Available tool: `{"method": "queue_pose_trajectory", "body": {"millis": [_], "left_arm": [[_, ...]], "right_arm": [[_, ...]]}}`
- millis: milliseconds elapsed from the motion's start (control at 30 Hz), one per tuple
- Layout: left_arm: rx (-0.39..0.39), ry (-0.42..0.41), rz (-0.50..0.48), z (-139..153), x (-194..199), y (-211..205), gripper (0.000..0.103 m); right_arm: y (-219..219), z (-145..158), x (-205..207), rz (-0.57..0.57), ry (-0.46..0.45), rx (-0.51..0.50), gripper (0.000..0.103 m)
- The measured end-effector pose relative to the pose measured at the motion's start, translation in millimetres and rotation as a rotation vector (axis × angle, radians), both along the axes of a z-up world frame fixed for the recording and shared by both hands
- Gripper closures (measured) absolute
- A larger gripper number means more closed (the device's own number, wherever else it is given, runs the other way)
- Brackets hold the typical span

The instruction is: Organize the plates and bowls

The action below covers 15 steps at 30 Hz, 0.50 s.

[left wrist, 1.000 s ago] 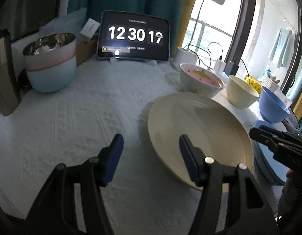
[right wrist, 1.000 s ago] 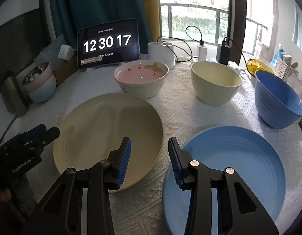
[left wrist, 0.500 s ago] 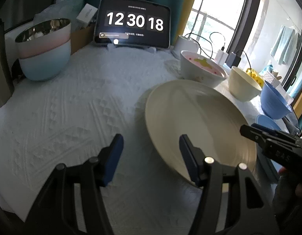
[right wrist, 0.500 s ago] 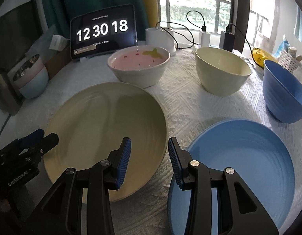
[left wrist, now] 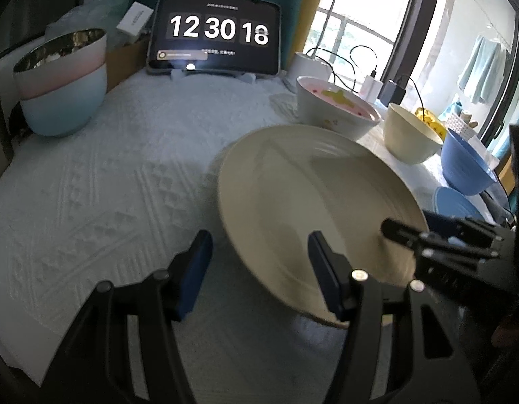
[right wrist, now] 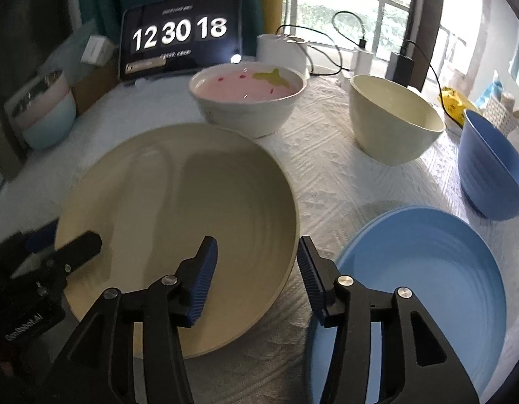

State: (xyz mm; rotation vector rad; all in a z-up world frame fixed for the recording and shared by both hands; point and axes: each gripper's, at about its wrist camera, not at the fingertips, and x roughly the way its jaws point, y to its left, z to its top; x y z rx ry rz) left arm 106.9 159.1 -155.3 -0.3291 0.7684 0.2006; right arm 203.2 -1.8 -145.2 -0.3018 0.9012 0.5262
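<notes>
two grippers flank the cream plate (right wrist: 178,222) on the white cloth (left wrist: 101,175). my right gripper (right wrist: 257,269) has just been spreading its jaws; they straddle the plate's right rim without pressing. my left gripper (left wrist: 259,262) is released, its jaws either side of the near left rim. blue plate (right wrist: 424,279) lies just right; pink bowl (right wrist: 247,97), cream bowl (right wrist: 394,124) and blue bowl (right wrist: 491,168) stand behind.

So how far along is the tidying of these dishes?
Early. Done: only the pink and pale-blue bowls look stacked. In hand: both open tongs, left and right, straddle the cream plate's rim, gripping nothing. Left: blue plate and three loose bowls.
</notes>
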Motion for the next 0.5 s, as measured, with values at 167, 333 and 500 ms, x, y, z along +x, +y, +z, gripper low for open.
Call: {"method": "queue_pose_trajectory", "body": {"millis": [167,333,500], "left_arm": [[0.007,-0.012,-0.006,1,-2,-1,0.042],[0.009,-0.021,-0.006,1,-3,-1,0.043],[0.032,-0.040,-0.014,4,-6,-5,0.043]], "right_arm": [[6,-7,-9,0.045,0.008,0.014,0.049],[2,-7,-11,0.038,-0.007,0.022,0.056],[-2,-4,-13,0.031,-0.034,0.023,0.066]]}}
